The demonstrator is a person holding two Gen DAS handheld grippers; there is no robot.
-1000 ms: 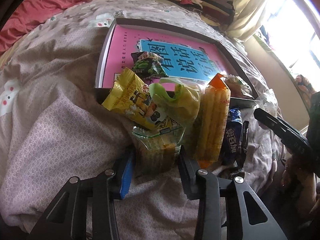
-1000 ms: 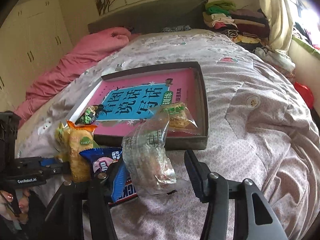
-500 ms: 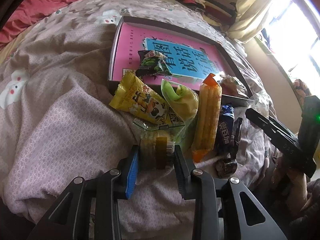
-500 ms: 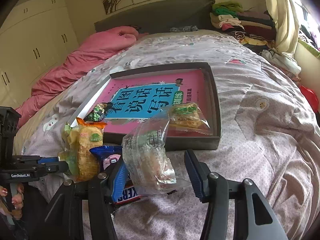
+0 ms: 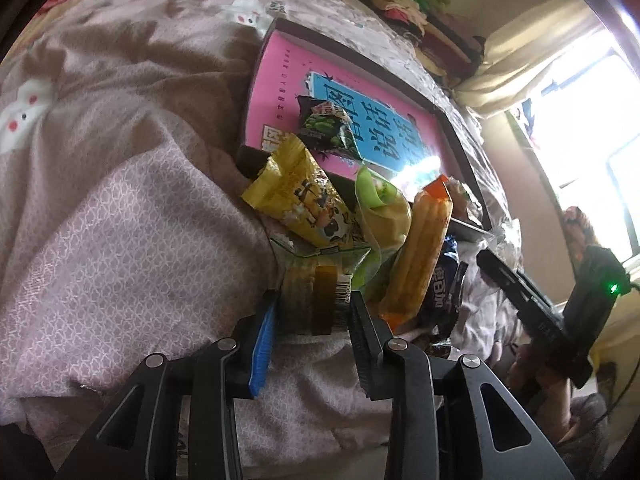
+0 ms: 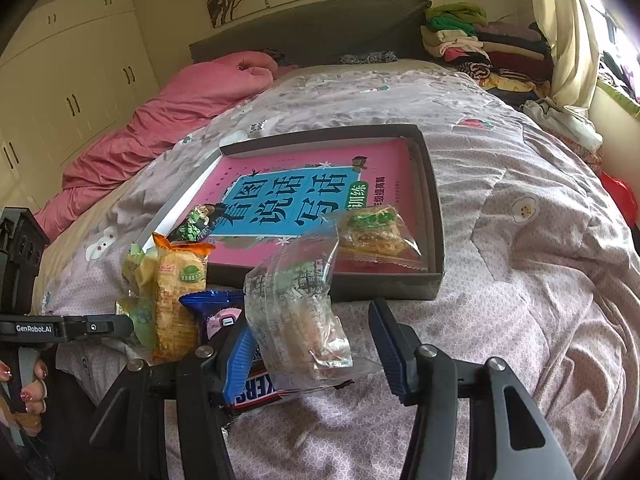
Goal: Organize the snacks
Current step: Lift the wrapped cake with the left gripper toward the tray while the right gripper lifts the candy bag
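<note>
Clear cracker pack (image 5: 316,300) clamped in left claw (image 5: 314,312); right claw (image 6: 316,340) agape beside SNICKERS bar (image 6: 256,392)

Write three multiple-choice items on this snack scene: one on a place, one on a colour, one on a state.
1. Where does the green pea packet lie?
A. On the book in the grey box
B. On the pink duvet
C. Between the right gripper's fingers

2. What colour is the book around its blue title panel?
A. White
B. Pink
C. Yellow

3. How does the right gripper stand?
A. Shut on nothing
B. Clamped on the box wall
C. Open, with a clear packet between its fingers

Answers: 1 A, the packet rests on the book's cover inside the box; 2 B, pink borders the panel; 3 C, one finger stands clear of the packet.
</note>
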